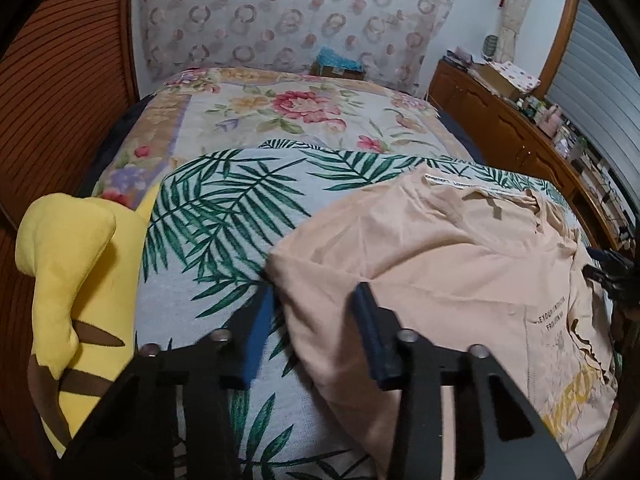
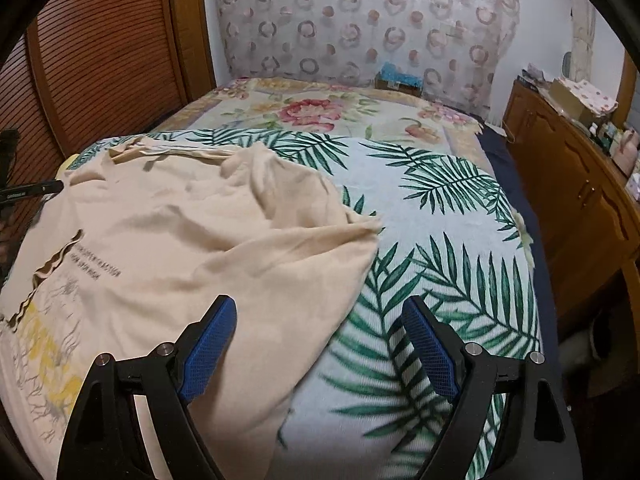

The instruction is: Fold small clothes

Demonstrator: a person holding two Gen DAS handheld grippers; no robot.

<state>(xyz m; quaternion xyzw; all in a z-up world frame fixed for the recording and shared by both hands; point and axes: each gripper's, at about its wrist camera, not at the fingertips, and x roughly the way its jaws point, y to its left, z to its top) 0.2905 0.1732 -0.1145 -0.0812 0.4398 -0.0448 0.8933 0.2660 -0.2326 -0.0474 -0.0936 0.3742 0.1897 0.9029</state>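
Observation:
A small beige T-shirt (image 1: 452, 264) with yellow print lies rumpled on a palm-leaf blanket (image 1: 224, 216) on the bed; it also shows in the right wrist view (image 2: 180, 248). My left gripper (image 1: 316, 300) is open, its blue fingers straddling the shirt's left edge, with cloth between them but not pinched. My right gripper (image 2: 318, 316) is wide open and empty over the shirt's right hem; its left finger sits above the cloth, its right finger above the blanket (image 2: 452, 240).
A yellow plush toy (image 1: 68, 288) lies at the bed's left edge. A floral quilt (image 1: 288, 112) covers the far bed. A wooden dresser (image 2: 572, 184) with clutter stands right; a slatted wooden door (image 2: 100, 60) stands left.

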